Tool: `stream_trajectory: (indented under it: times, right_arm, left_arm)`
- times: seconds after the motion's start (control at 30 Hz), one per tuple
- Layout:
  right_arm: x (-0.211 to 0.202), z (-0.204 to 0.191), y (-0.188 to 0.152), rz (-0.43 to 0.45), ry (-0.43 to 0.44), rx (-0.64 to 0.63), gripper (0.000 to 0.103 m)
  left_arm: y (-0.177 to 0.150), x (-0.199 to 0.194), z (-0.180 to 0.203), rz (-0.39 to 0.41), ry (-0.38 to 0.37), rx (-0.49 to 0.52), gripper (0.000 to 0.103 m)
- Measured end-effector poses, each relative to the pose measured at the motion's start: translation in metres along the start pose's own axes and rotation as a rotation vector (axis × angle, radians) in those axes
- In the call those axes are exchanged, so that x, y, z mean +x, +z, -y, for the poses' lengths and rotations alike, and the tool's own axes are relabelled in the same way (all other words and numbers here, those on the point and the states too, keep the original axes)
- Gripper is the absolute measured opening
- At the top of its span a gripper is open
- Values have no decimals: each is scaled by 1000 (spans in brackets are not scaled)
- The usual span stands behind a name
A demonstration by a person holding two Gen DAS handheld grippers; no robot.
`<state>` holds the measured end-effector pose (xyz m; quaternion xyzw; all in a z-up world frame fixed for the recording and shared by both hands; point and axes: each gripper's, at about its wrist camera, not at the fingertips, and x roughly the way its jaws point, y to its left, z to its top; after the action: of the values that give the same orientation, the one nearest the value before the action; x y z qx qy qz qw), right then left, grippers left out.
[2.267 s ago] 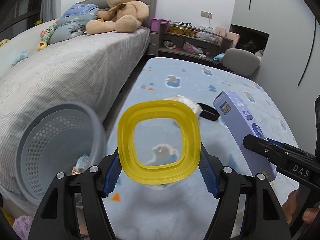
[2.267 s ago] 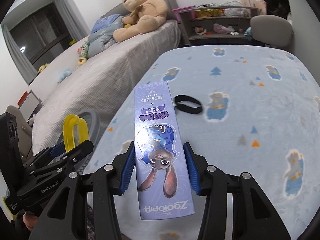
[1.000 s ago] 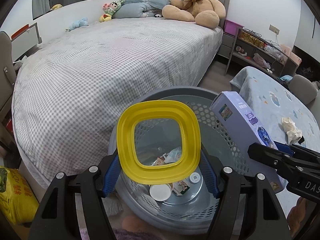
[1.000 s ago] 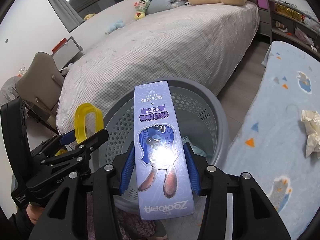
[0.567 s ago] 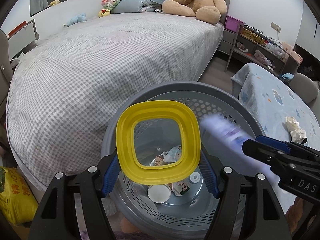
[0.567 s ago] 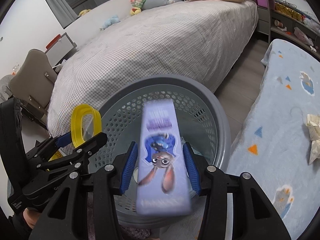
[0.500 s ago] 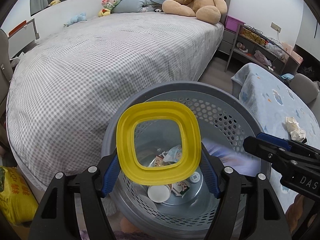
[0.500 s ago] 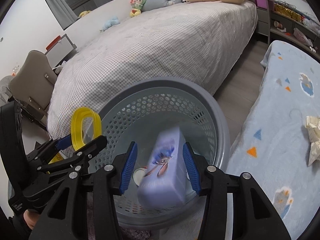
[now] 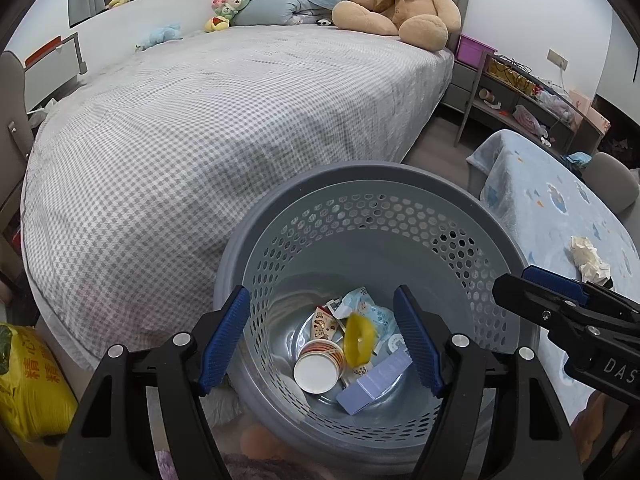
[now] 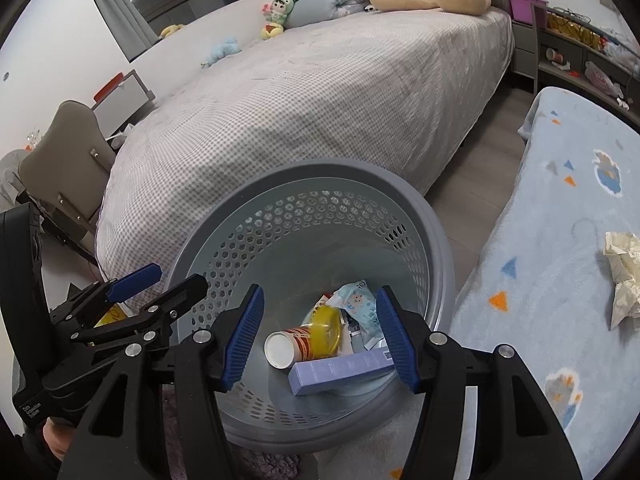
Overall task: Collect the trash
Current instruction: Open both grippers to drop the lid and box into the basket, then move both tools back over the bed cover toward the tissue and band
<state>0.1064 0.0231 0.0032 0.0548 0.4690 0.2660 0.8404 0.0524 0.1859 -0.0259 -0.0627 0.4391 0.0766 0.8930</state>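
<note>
A grey perforated trash basket (image 9: 360, 184) (image 10: 320, 176) stands below both grippers. Inside it lie a purple carton (image 9: 374, 386) (image 10: 340, 370), a paper cup (image 9: 318, 366) (image 10: 288, 346) and wrappers (image 9: 370, 310). A yellow ring lid (image 9: 359, 340) (image 10: 326, 330) is blurred, dropping among them. My left gripper (image 9: 326, 338) hangs open over the basket, its jaws still opening and holding nothing. My right gripper (image 10: 320, 332) is open beside it, jaws opening and bare. A crumpled tissue (image 9: 588, 258) (image 10: 624, 276) lies on the blue patterned table (image 9: 560, 216) (image 10: 560, 240).
A bed with a grey checked cover (image 9: 200, 120) (image 10: 320, 80) stands behind the basket, with a teddy bear (image 9: 400, 0) and soft toys. A yellow bag (image 9: 28, 380) sits on the floor at left. A grey chair (image 10: 60, 160) and shelves (image 9: 520, 96) flank the room.
The right gripper let go of the purple carton, which fell into the basket. The left gripper then let go of the yellow ring lid, which is dropping in too.
</note>
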Motion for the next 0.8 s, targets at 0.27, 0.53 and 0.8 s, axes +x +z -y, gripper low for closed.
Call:
stream_trajectory:
  times: [0.27,0.53,0.8]
  right_arm:
    - [-6,0,-3,10,3,-1,64]
    - [-12,-2,-7,27,-15,-15,74]
    - [-23,2,-12,53,-30,-14,82]
  left_arm:
    - [-1,-9,3,12,8,-1,71]
    - [-4,-19,3,28,27,-5,72]
    - [-5,-30,7,49,41,-4,75]
